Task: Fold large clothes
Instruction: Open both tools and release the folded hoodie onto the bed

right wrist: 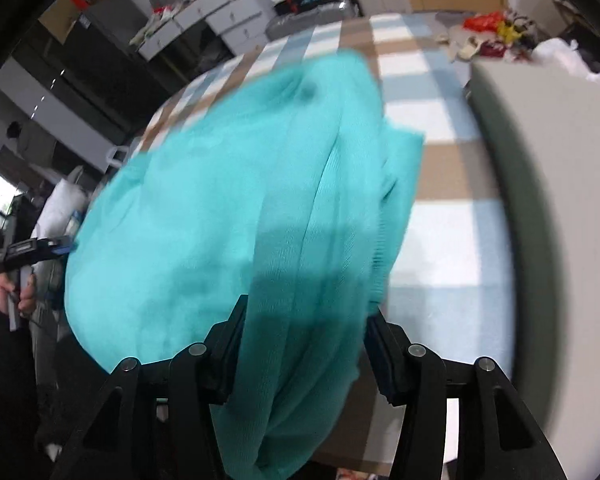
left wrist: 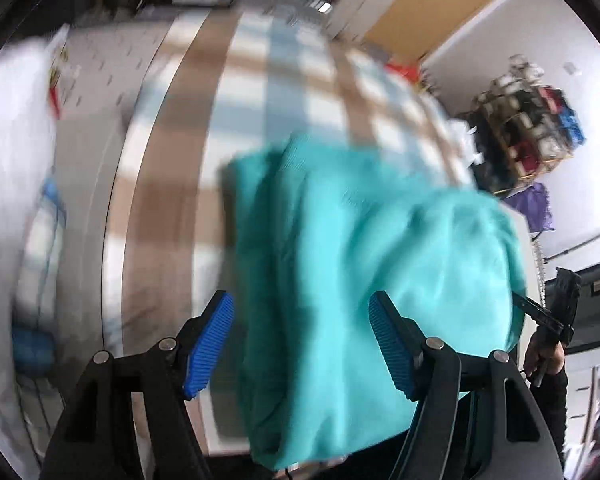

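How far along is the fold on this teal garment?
Done: the teal garment already looks bunched into layers. In hand: it drapes between the fingers of the left gripper and right gripper, over the checked bedspread. Left: laying it flat and squaring it.

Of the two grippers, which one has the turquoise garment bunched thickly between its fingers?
The right gripper: turquoise garment fills the gap between its fingers. In the left gripper, the cloth leaves a gap beside one blue pad.

Checked bedspread [left wrist: 236, 92], white drawers [right wrist: 224, 12], cluttered rack [left wrist: 532, 120], window [right wrist: 0, 196].
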The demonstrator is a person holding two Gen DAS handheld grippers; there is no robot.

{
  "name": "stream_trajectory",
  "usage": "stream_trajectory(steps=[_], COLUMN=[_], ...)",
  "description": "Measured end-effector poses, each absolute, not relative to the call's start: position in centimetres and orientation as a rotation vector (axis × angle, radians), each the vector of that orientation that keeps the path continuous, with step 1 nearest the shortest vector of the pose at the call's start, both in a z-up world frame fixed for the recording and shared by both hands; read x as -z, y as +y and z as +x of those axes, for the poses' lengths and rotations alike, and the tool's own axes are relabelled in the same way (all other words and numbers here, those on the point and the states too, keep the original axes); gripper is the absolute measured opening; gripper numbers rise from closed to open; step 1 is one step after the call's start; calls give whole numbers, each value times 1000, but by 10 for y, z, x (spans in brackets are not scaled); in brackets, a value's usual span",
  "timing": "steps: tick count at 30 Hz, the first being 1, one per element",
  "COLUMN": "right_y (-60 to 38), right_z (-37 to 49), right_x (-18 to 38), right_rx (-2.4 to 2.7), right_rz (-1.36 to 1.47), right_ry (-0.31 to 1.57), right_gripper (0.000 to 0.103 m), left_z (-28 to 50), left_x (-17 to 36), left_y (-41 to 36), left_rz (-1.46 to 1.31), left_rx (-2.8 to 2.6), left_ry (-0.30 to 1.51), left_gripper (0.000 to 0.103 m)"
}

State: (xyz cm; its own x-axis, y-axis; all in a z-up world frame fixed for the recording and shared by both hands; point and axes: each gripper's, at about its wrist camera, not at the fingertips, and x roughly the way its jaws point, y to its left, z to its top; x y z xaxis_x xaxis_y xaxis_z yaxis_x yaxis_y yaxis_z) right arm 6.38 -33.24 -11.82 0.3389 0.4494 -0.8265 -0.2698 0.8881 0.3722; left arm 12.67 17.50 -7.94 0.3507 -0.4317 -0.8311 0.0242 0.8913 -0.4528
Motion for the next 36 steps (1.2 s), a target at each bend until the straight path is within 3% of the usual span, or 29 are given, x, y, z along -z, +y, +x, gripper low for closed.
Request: stream_trajectory(steps=[1,5,8,9,10,11,12,14,19,22,25,29,32,35,36], right_y=[-334,-333,-319,-316,-313,-309,-309,-304,-300,-304,-295,-293,-296,-289,-281], right_z=[67,96,131,140,145,152,148,140,127,142,163,164,150,113,98], right_x=[113,93,98,102,103,105,107,97,57,73,124,137,113,68,53], right_rx=[-463,-397,-341,-330,-326,-337,-338,-360,-351,-288,-214,-190,-133,-154,-197], right_rz=[189,203,197,195,200,208,192,131,76,102,23,-28,-84,-126,-127], right_ry=[1117,1006,1018,1029,1032,1038,1044,1004,797,842,991,1020,1014,913,881], right_gripper=[54,75,77,70,59,34,28,20,19,19,19,25,37,38,47], left_z=[137,169,183,184,185,185,184,180,172,179,189,175,152,121,112], left_x=[76,107,138,142,142,138,133,112,74,108,145,137,105,64,54], left_y=[167,147,144,145,148,151,152,158,176,180,170,182,195,181,171], left_rz=[-362,-258,-323,-353,-388,-402,-379,-360,-332,-310,-377,-407,-363,-303,-286], left_rx=[308,304,332,337,352,370,366,387,375,320,293,251,183,159,178], left_ry=[1173,1244,1325,1325,1310,1291,1271,1180,991,1066,1151,1142,1134,1034,1013], left_gripper=[72,73,71,67,49,22,12,12,12,13,15,32,33,34,37])
